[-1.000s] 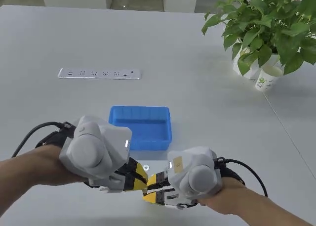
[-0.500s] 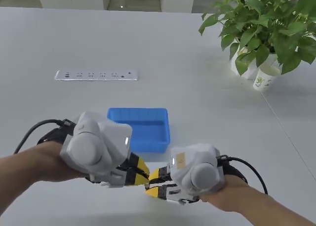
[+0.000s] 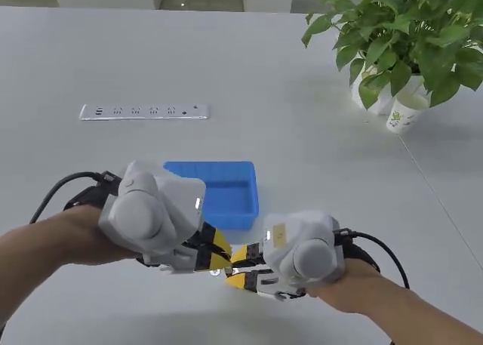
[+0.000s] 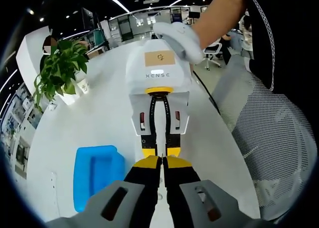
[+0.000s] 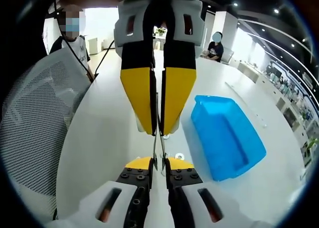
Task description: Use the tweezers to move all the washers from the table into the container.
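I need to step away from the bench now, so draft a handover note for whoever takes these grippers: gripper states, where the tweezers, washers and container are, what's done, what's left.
Right gripper: shut on the tweezers, a thin metal strip running forward from its jaws.
Left gripper: tip to tip with it, jaws nearly together at the tweezers' far end; whether it grips them is unclear.
Washers: at least two lie on the table beside the tips, close to the blue container.
Done: no washer seen in the container.
Left: move every washer in.
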A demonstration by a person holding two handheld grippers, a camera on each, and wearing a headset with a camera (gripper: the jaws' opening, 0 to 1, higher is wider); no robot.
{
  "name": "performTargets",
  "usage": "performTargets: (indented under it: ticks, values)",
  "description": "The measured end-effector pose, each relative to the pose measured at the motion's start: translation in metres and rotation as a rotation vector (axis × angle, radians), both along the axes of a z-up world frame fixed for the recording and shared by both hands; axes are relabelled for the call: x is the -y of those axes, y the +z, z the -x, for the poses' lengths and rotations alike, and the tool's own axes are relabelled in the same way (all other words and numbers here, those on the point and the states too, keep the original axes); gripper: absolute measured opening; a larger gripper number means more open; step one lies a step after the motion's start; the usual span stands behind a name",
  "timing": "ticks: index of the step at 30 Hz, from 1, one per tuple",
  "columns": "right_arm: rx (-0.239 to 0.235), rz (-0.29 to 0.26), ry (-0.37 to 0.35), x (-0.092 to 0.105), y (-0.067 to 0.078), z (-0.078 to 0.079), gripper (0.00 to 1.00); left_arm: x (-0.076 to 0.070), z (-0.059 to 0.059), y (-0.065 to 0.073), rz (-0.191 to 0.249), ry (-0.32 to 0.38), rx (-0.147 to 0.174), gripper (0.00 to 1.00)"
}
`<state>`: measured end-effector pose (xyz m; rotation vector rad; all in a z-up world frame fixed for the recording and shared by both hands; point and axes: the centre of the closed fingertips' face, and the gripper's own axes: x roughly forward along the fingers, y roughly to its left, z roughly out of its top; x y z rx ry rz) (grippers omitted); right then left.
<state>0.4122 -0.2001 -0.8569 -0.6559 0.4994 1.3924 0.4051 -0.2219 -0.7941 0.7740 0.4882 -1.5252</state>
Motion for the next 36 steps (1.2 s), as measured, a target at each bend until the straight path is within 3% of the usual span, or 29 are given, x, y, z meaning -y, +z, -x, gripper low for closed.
performTargets:
  ticks: [19, 26, 36]
  values:
    - [-0.010, -0.004, -0.021, 0.003, -0.006, -0.009, 0.13, 0.006, -0.015, -0.002, 0.001, -0.011, -0.013, 0.06]
    - [-0.021, -0.008, -0.031, 0.005, -0.007, -0.010, 0.16, 0.011, -0.019, -0.004, 0.005, -0.015, -0.049, 0.07]
    - [-0.047, -0.030, -0.063, 0.008, -0.004, -0.011, 0.18, 0.013, -0.020, -0.007, -0.008, -0.024, -0.060, 0.07]
